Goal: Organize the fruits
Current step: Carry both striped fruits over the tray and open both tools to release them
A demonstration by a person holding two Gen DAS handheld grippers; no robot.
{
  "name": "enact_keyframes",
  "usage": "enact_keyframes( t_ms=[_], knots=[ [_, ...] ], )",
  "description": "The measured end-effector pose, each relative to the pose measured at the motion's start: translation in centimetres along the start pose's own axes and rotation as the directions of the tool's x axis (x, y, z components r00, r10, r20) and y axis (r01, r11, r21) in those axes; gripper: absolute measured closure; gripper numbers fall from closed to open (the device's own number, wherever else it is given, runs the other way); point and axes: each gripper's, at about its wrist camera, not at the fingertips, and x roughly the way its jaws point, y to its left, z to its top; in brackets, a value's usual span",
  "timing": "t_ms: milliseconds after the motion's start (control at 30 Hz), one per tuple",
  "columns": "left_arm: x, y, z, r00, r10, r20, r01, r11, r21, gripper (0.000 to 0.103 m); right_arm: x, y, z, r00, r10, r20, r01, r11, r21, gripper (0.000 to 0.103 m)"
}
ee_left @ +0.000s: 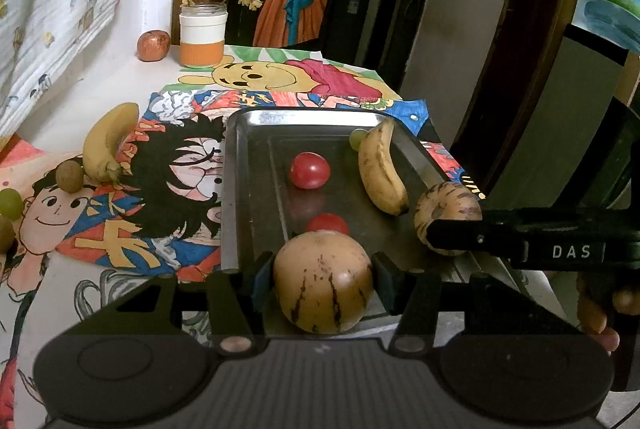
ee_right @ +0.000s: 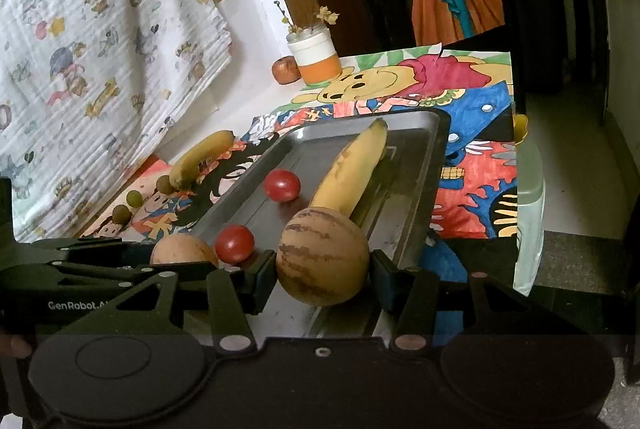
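Left hand-held gripper (ee_left: 323, 279) is gripping a pale striped melon (ee_left: 323, 283) across its widest part, pads pressing both flanks, over the near end of the steel tray (ee_left: 248, 165). Right hand-held gripper (ee_right: 323, 269) is clamping a second striped melon (ee_right: 322, 256) the same way, over the tray's near edge. Both are looking smooth, round, firm and moderately heavy, so they are likely to roll on release; keeping the grip on the equator seems safest. Further in, two red tomatoes (ee_left: 310, 170) and a banana (ee_left: 382, 173) are lying in the tray: soft-skinned, bruising easily, needing a light squeeze. On the desk (ee_left: 120, 77), left of the tray, another banana (ee_left: 109, 141), grapes and small brown fruits are waiting.
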Motion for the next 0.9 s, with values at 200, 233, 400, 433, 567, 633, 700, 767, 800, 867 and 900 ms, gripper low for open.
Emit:
enact_keyframes(
  t_ms=[200,233,400,433,567,633,700,767,800,867,900],
  knots=[
    [0.0,0.2,-0.1,1.0,-0.007,-0.002,0.007,1.0,-0.011,0.045,-0.3,-0.2,-0.4,1.0,0.005,0.011,-0.005,1.0,0.023,0.05],
    [-0.1,0.2,-0.1,1.0,-0.006,0.0,0.006,1.0,-0.015,0.045,-0.3,-0.2,-0.4,1.0,0.005,0.012,-0.005,1.0,0.024,0.05],
    [-0.7,0.3,-0.2,1.0,-0.008,0.013,0.008,0.999,-0.031,0.04,-0.9,-0.1,-0.5,1.0,0.005,0.02,-0.006,0.999,0.034,0.047],
    [-0.9,0.3,-0.1,1.0,-0.01,0.017,0.01,0.999,-0.034,0.039,-1.1,-0.1,-0.6,1.0,0.005,0.024,-0.006,0.999,0.038,0.046],
    [-2.3,0.2,0.0,0.998,0.013,0.067,-0.01,0.999,-0.049,0.039,-2.3,0.2,-0.7,0.999,0.001,0.039,-0.003,0.999,0.042,0.037],
    [-3.3,0.4,0.1,0.995,0.022,0.095,-0.015,0.998,-0.068,0.035,-3.1,0.6,-0.7,0.999,-0.013,0.051,0.011,0.999,0.037,0.026],
    [-4.2,0.6,0.1,0.993,0.027,0.114,-0.017,0.996,-0.085,0.028,-4.0,1.0,-0.8,0.998,-0.017,0.062,0.015,0.999,0.036,0.024],
    [-5.2,0.7,0.0,0.991,0.039,0.132,-0.027,0.995,-0.097,0.022,-4.8,1.4,-0.9,0.997,-0.019,0.072,0.016,0.999,0.035,0.02],
    [-5.7,0.8,-0.1,0.989,0.047,0.138,-0.033,0.994,-0.103,0.02,-5.3,1.8,-1.0,0.997,-0.022,0.079,0.019,0.999,0.03,0.018],
    [-6.7,1.0,-0.5,0.987,0.057,0.15,-0.04,0.993,-0.111,0.016,-6.3,2.4,-1.1,0.996,-0.028,0.089,0.027,0.999,0.017,0.013],
    [-7.3,1.1,-0.7,0.986,0.064,0.156,-0.046,0.992,-0.118,0.011,-6.8,2.8,-1.3,0.995,-0.032,0.095,0.031,0.999,0.011,0.009]
  ],
)
